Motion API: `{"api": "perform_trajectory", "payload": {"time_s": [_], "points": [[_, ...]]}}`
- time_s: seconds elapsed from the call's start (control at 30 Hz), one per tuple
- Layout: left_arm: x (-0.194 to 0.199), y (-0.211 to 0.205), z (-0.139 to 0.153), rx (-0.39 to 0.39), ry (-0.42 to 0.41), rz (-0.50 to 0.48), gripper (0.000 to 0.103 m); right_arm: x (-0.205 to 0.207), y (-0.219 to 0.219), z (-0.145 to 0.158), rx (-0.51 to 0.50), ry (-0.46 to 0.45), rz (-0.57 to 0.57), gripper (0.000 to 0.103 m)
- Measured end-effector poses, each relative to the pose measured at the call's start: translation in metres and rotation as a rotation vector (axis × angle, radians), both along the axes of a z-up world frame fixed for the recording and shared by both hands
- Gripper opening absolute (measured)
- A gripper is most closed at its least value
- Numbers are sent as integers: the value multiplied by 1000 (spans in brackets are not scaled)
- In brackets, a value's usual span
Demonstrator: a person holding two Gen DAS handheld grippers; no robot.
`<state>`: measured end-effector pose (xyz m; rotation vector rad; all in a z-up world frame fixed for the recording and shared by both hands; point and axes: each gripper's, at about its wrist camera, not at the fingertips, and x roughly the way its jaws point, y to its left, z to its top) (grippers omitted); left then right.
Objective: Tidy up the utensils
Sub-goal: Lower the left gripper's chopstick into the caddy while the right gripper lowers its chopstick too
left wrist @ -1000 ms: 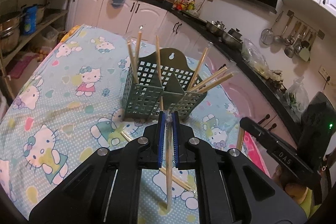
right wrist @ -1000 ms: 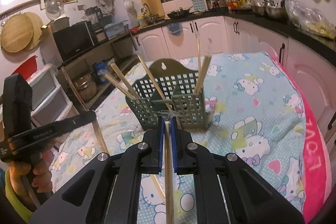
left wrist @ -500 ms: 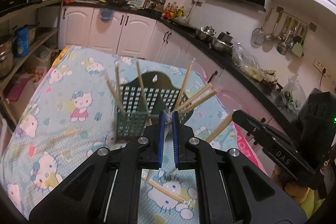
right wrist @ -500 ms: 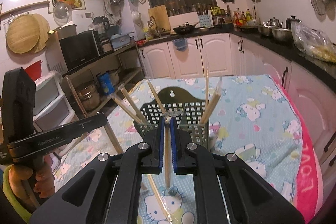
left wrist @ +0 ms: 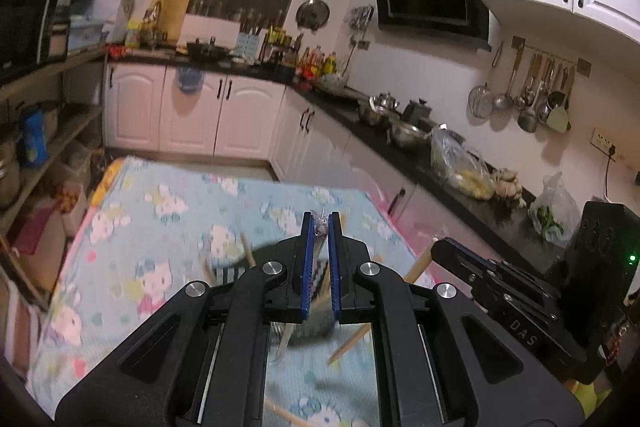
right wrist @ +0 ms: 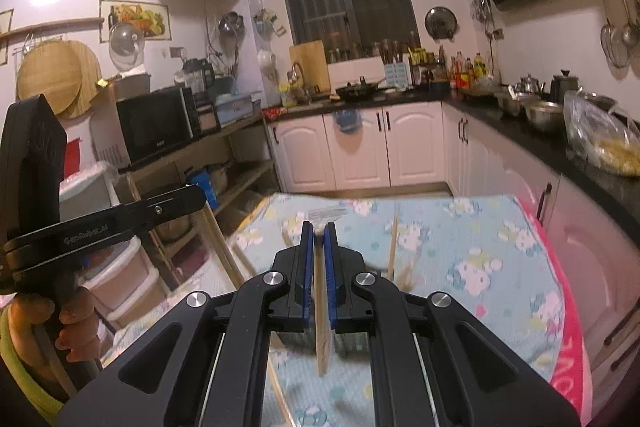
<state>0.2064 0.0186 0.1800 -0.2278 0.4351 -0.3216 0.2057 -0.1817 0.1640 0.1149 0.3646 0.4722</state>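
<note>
My left gripper (left wrist: 320, 223) is shut on a plastic-wrapped chopstick (left wrist: 285, 341) that hangs down below its jaws. My right gripper (right wrist: 319, 229) is shut on a wooden chopstick (right wrist: 322, 331) that also points down. Both are raised high above the table. The dark green mesh utensil holder (left wrist: 234, 269) sits below, mostly hidden behind the grippers, with chopsticks (right wrist: 393, 247) sticking out of it. The right gripper also shows at the right of the left wrist view (left wrist: 504, 291), and the left gripper at the left of the right wrist view (right wrist: 100, 223).
The table carries a blue cartoon-cat cloth (left wrist: 160, 211) with a pink edge (right wrist: 568, 355). Loose chopsticks (left wrist: 288, 413) lie on the cloth near the front. Kitchen counters (left wrist: 420, 163) run behind and to the right, and open shelves (right wrist: 224, 183) stand to the left.
Both grippers have risen and tilted upward, each with its chopstick. The holder has dropped low in both views and is now mostly hidden behind the jaws.
</note>
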Motion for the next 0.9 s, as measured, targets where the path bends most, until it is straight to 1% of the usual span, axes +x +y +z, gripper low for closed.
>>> {"api": "perform_trajectory", "payload": {"time_s": [0.17,0.43,0.7,0.9], "points": [[21,2,16,-11,-36,34,2,15,0,22,10,-52,-11,6],[47,5,17,-17,-63,89,2,44,-1,34,16,-90,-26,6],[64,4,0,48,-75,148,2,75,1,17,-4,-80,-65,6],[75,9,-20,51,-37,159,2,95,3,-7,-3,-30,-83,6]]}}
